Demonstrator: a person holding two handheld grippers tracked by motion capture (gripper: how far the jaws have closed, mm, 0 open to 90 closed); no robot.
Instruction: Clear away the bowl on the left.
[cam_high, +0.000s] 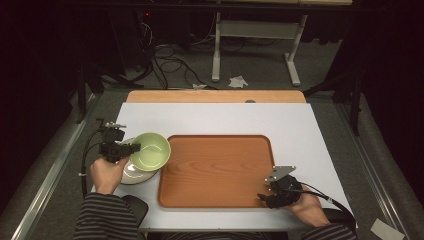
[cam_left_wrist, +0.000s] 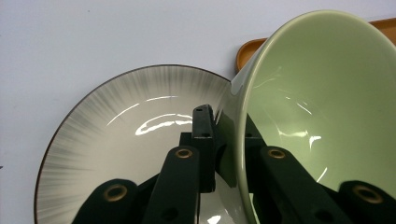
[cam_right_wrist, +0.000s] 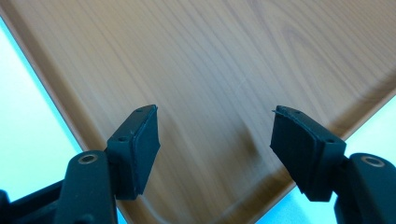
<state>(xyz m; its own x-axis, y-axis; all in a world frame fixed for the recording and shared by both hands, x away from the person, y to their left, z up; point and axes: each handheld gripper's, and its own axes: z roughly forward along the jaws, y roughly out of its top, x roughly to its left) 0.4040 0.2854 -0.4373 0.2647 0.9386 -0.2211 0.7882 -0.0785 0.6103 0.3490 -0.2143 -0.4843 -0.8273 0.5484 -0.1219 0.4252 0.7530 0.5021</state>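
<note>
A light green bowl (cam_high: 150, 151) hangs tilted over a grey streaked plate (cam_high: 131, 175) at the table's left. My left gripper (cam_high: 131, 148) is shut on the bowl's rim. In the left gripper view the bowl (cam_left_wrist: 322, 112) has its wall pinched between the two black jaws, and the plate (cam_left_wrist: 107, 154) lies beneath it. A wooden tray (cam_high: 216, 170) sits in the middle of the white table. My right gripper (cam_high: 264, 197) rests over the tray's near right corner. In the right gripper view it (cam_right_wrist: 215, 144) stands open with nothing between its pads, above the tray's wood (cam_right_wrist: 224, 65).
The white tabletop (cam_high: 220, 117) has a wooden strip (cam_high: 215, 96) along its far edge. Beyond it are a metal table frame (cam_high: 255, 35), cables and scraps of paper on the floor. Metal rails run along both sides of the table.
</note>
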